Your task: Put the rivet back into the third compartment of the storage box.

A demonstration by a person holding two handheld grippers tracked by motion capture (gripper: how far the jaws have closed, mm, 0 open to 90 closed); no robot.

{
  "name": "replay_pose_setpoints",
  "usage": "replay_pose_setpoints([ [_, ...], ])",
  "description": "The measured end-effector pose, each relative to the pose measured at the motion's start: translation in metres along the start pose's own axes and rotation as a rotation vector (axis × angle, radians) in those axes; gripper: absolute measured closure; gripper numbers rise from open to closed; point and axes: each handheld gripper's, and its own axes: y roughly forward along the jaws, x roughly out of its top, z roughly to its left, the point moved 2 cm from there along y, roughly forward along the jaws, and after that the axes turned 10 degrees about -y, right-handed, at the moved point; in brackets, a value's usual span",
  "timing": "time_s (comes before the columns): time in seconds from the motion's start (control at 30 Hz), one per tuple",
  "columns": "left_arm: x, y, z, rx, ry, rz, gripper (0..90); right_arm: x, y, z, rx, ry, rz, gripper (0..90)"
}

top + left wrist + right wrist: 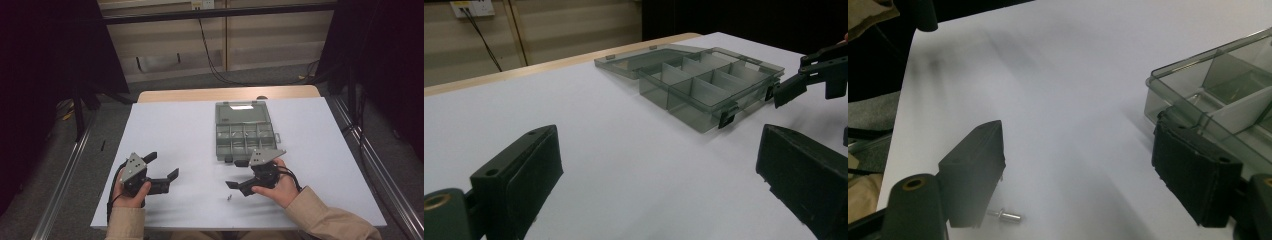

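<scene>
A smoky grey plastic compartment box lies open at the middle of the white table top, its lid folded back flat. Both grippers rest near the front edge, each held in a hand. My left gripper stands open, nothing between its jaws, and points toward the box. Just in front of the box's near left corner, my right gripper is open too. In the right gripper view a small metal pin lies on the table beside the left jaw, untouched, and the right jaw sits close to the box's wall.
The pin lies on the table between the right gripper and the front edge. A wooden strip runs behind the white top. Metal rails flank the table on both sides, and cables hang on the wall behind.
</scene>
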Motion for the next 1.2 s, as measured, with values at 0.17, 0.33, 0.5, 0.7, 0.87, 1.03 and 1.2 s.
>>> replay_pose_setpoints([
  [0.17, 0.000, 0.000, -0.001, 0.000, -0.001, 0.001, 4.3, -0.002, 0.002, 0.005, 0.028, -0.022, 0.020, 31.9],
  [0.33, 0.001, -0.001, 0.000, 0.006, 0.004, 0.004, 4.3, -0.003, 0.002, 0.007, 0.050, -0.026, 0.040, 41.9],
  [0.5, 0.001, 0.000, 0.000, 0.000, 0.005, 0.002, 4.3, -0.007, 0.003, 0.011, 0.068, -0.029, 0.079, 47.9],
  [0.7, 0.001, -0.001, 0.000, 0.003, 0.004, -0.002, 4.3, -0.009, 0.004, 0.013, 0.091, -0.019, 0.113, 56.3],
  [0.87, 0.001, -0.001, 0.000, 0.003, 0.005, 0.000, 4.3, -0.011, 0.005, 0.014, 0.109, -0.019, 0.137, 59.3],
  [1.03, 0.001, -0.001, 0.000, 0.006, 0.005, 0.002, 4.3, -0.012, 0.007, 0.017, 0.115, -0.020, 0.149, 59.9],
  [1.2, 0.001, -0.001, 0.000, 0.007, 0.004, 0.000, 4.3, -0.014, 0.008, 0.019, 0.130, -0.037, 0.153, 61.8],
])
